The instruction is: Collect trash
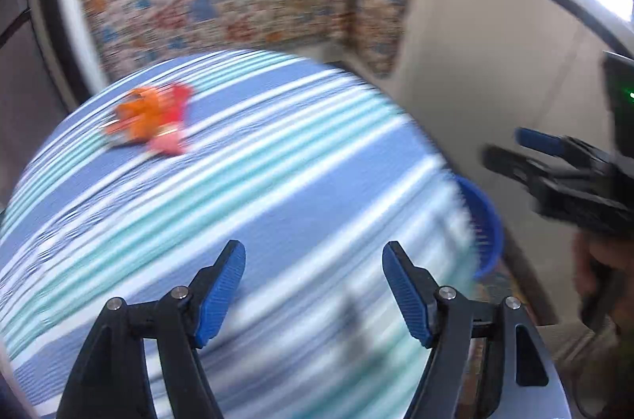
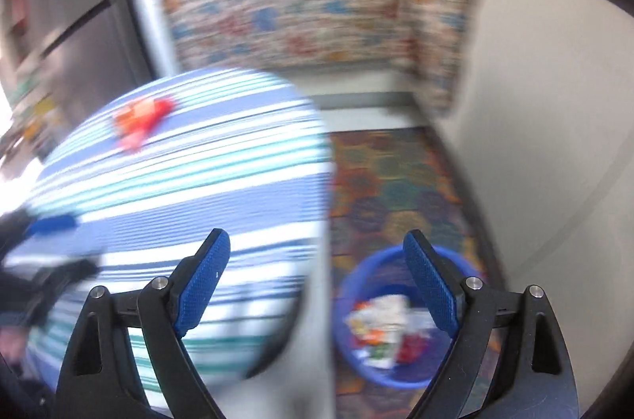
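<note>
Both the left gripper (image 1: 313, 284) and right gripper (image 2: 317, 276) are seen wide open, empty; crumpled wrappers (image 1: 152, 119), judged light and crushable, are best pinched mid-bunch.

My left gripper (image 1: 313, 270) tilts downward, jaws spread wide with nothing between the blue pads (image 1: 220, 294). My right gripper (image 2: 317, 266) tilts down too, jaws wide and empty. My hand (image 1: 602, 276) grips its handle.
</note>
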The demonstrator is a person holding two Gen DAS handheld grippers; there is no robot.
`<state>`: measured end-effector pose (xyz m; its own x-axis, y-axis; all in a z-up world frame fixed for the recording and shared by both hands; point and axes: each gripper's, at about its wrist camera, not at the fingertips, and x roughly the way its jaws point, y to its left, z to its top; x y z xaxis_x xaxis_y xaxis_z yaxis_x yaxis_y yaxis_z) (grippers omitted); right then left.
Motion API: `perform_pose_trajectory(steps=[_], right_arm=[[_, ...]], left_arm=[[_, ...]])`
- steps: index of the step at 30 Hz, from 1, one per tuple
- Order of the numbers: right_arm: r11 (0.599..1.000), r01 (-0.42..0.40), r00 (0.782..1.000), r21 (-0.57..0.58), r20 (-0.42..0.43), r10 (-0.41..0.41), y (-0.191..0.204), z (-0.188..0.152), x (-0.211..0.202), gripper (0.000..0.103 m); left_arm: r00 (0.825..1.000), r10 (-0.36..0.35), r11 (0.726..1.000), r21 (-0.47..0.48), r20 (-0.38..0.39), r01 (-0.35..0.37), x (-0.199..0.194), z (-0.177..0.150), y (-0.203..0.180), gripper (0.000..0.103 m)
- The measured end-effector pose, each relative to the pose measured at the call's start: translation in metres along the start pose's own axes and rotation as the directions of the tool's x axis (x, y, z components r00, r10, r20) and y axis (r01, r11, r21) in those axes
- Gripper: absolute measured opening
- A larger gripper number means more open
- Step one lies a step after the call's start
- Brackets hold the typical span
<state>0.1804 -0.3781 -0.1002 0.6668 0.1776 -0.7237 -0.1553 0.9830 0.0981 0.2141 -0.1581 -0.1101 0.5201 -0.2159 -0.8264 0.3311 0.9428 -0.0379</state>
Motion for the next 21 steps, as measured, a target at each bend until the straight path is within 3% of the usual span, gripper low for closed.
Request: perform_pose_trajectory(steps=[4, 9, 12, 15, 21], right_arm=[[0.988, -0.131, 0.99, -0.083, -0.07, 0.126, 0.079, 0.005, 0.032, 0.09], [0.987, -0.154, 0.982, -0.054, -0.117, 0.147, 0.114, 0.036, 0.08, 0.08], [0.987, -0.159, 0.979, -0.02, -0.131, 0.155, 0.13, 0.065, 0.109, 0.066], [0.98, -0.196, 0.971, 0.04, -0.133, 0.199, 0.144, 0.093, 0.137, 0.057], [0.965, -0.219, 0.95, 0.144, -0.195, 0.245, 0.163, 0.126, 0.195, 0.055]], left_arm=[[0.992, 0.125, 0.99, -0.065, -0.015, -0.126, 0.011, 0.0, 0.08, 0.073], [0.983, 0.179, 0.98, -0.084, -0.042, -0.182, 0.033, 0.004, 0.148, 0.073], [0.985, 0.164, 0.979, -0.111, -0.053, -0.169, 0.041, 0.001, 0.17, 0.076], [0.991, 0.133, 0.979, -0.149, -0.031, -0.136, 0.041, 0.0, 0.183, 0.076], [0.991, 0.132, 0.981, -0.142, -0.015, -0.133, 0.041, -0.001, 0.184, 0.079]])
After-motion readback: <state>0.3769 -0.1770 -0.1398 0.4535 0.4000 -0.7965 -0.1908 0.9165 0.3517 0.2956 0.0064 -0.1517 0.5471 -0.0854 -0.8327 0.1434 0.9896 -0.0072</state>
